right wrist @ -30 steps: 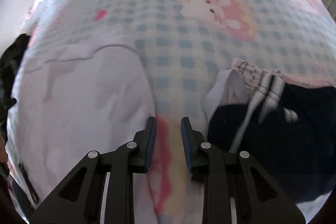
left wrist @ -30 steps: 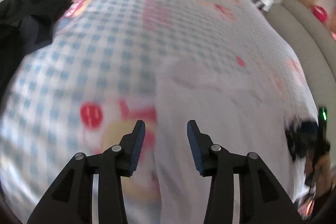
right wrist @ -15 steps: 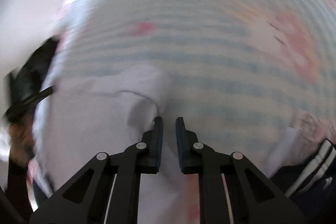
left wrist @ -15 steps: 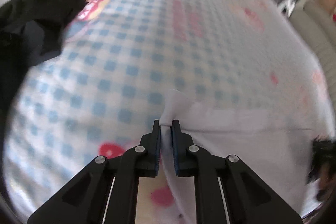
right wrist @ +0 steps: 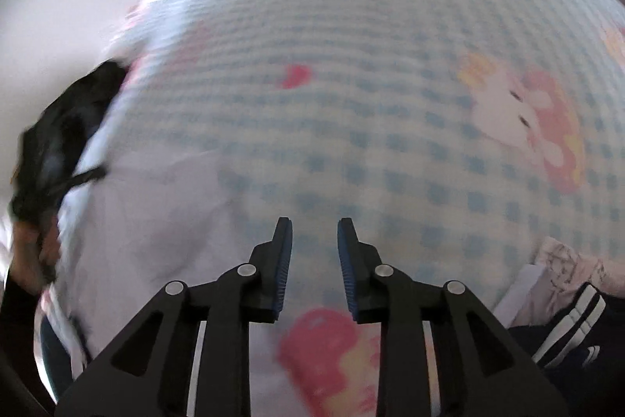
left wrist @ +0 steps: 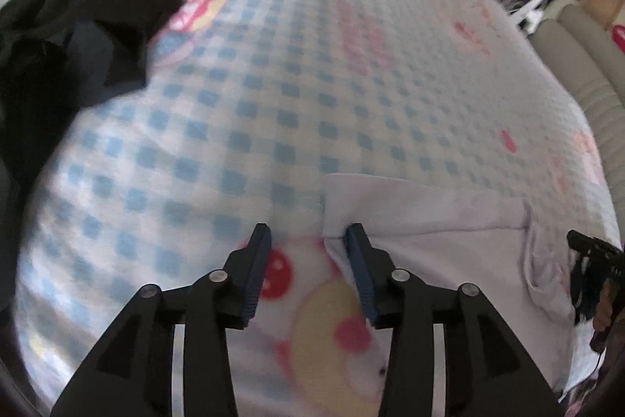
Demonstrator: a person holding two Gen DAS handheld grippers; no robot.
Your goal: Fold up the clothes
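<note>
Released since half a second ago: both my grippers let go of the white garment point(left wrist: 437, 221), jaws opening, nothing between them. Left gripper point(left wrist: 308, 241) sits at its folded corner; right gripper point(right wrist: 314, 241) just beside its edge on the checkered bedspread point(left wrist: 273, 85). Black clothes point(left wrist: 58, 38) lie far left of the garment, striped dark clothing point(right wrist: 578, 339) cut off; views blurred.

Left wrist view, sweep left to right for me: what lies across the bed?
Black garment pile → bare stretch of blue-checked bedspread → left gripper, jaws opening, nothing between them → white garment → right gripper at the far right edge.
</note>
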